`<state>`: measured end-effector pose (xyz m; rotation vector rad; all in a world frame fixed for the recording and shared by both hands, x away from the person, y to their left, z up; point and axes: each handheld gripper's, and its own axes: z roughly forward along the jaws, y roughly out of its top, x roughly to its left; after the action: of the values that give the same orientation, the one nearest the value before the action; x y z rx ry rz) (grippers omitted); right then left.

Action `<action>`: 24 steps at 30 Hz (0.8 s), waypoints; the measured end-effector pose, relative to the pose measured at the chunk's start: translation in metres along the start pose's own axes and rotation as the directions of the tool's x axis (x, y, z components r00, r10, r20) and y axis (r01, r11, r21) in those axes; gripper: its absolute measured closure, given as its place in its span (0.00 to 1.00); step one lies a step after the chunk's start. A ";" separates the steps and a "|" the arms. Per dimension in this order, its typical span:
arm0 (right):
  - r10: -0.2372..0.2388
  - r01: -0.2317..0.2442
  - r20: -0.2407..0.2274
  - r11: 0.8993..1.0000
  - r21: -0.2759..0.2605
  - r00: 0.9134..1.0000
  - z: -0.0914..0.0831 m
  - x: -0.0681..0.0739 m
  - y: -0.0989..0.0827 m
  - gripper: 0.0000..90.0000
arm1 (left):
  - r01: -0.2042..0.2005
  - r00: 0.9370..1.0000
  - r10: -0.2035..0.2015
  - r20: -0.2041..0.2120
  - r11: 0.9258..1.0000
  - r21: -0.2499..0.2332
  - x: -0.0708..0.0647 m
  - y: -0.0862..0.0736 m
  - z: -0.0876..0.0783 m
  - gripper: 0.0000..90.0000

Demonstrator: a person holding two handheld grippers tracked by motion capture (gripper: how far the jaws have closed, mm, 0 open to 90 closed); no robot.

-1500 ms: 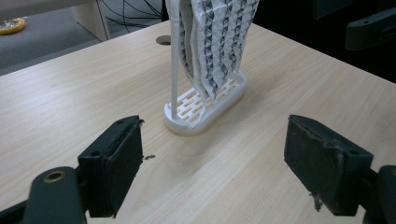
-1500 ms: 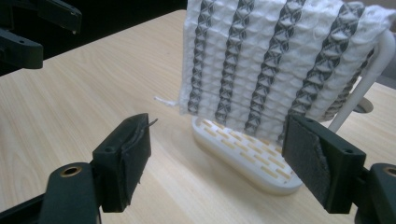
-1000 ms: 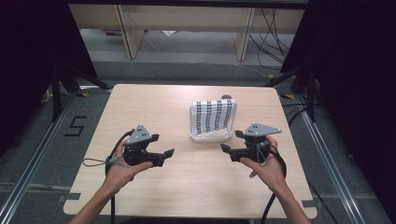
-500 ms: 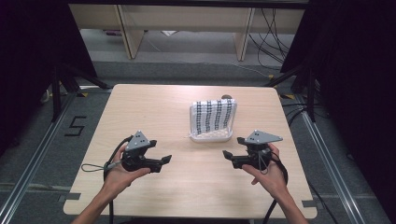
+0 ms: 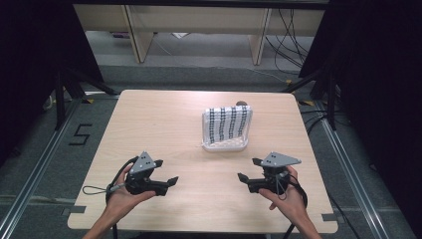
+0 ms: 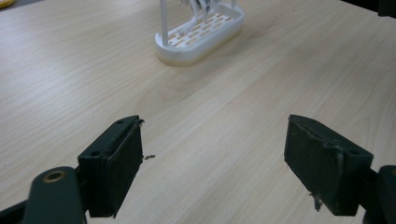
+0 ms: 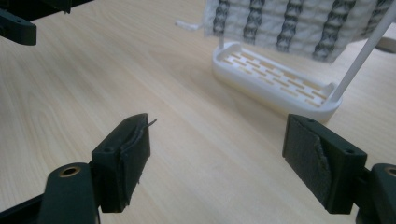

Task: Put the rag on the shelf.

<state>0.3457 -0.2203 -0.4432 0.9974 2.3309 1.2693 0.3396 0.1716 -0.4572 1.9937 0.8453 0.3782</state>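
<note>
both grippers hovered over the near part of the table (image 5: 164, 124), nearer to the person than the white rack (image 5: 225, 144), and neither held anything. going left to right: the left gripper (image 5: 166, 172) sat near and to the left of the rack, well apart from it, cradled in the left hand (image 5: 122, 196), with its grey three-cornered plate on top and its cable looping down beside the wrist. its jaws were spread wide, with bare wood between them. in the left gripper view the two black pads (image 6: 122, 163) stood far apart above the table, and the rack's slotted base (image 6: 201, 35) lay farther off, ahead and a little to the left of the gap.

the rack stood upright on the far-middle part of the table, between the two grippers' lines of aim. a white cloth with dark woven stripes (image 5: 228, 122) hung over its thin uprights, draping down toward the slotted tray.

the right gripper (image 5: 250, 169) sat near and a little to the right of the rack, also well apart from it, held in the right hand (image 5: 286, 196). its jaws were likewise released and wide, empty between. in the right gripper view the rack (image 7: 275, 86) lay ahead with the striped cloth (image 7: 289, 23) hanging above its base, and part of the left gripper (image 7: 18, 21) showed to the left of the rack.
</note>
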 end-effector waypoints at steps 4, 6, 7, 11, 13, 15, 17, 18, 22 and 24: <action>-0.011 0.011 0.011 1.000 0.014 1.000 0.001 0.001 -0.009 0.27 | -0.005 1.000 0.005 0.000 1.000 0.007 0.000 -0.010 -0.001 0.21; -0.011 0.011 0.014 1.000 0.021 1.000 0.001 0.002 -0.012 0.27 | 0.001 1.000 -0.001 -0.003 1.000 0.004 0.001 -0.015 -0.001 0.21; -0.008 0.008 0.011 1.000 0.030 1.000 0.001 0.001 -0.014 0.26 | -0.001 1.000 0.001 0.003 1.000 0.013 0.002 -0.017 -0.002 0.21; -0.014 0.014 0.016 0.999 0.035 1.000 0.000 0.001 -0.019 0.26 | 0.001 1.000 0.000 -0.008 1.000 0.029 0.002 -0.025 -0.005 0.21; -0.014 0.013 0.013 0.999 0.040 1.000 -0.001 0.001 -0.022 0.25 | 0.003 1.000 -0.003 -0.010 1.000 0.030 0.002 -0.029 -0.006 0.21; -0.002 0.002 0.004 0.999 0.050 1.000 -0.001 0.003 -0.026 0.25 | -0.003 1.000 0.004 -0.016 0.999 0.033 0.002 -0.032 -0.007 0.21; 0.002 -0.002 0.007 0.999 0.052 1.000 -0.001 0.004 -0.030 0.25 | -0.021 1.000 0.022 -0.016 0.999 0.047 0.004 -0.035 -0.008 0.21; -0.003 0.002 0.006 0.999 0.053 1.000 -0.001 0.005 -0.032 0.24 | 0.003 1.000 -0.002 -0.014 0.999 0.037 0.002 -0.036 -0.008 0.21; 0.001 -0.001 -0.004 0.997 0.074 1.000 -0.002 0.007 -0.041 0.24 | -0.007 1.000 0.007 -0.014 0.999 0.052 0.000 -0.042 -0.010 0.21; 0.021 -0.020 -0.008 0.996 0.086 1.000 -0.003 0.009 -0.044 0.23 | -0.012 1.000 0.013 -0.003 0.998 0.056 -0.002 -0.045 -0.012 0.21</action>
<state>0.3185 -0.2315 -0.4771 1.0468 2.4065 1.1917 0.3133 0.1934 -0.4884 2.0518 0.8543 0.3682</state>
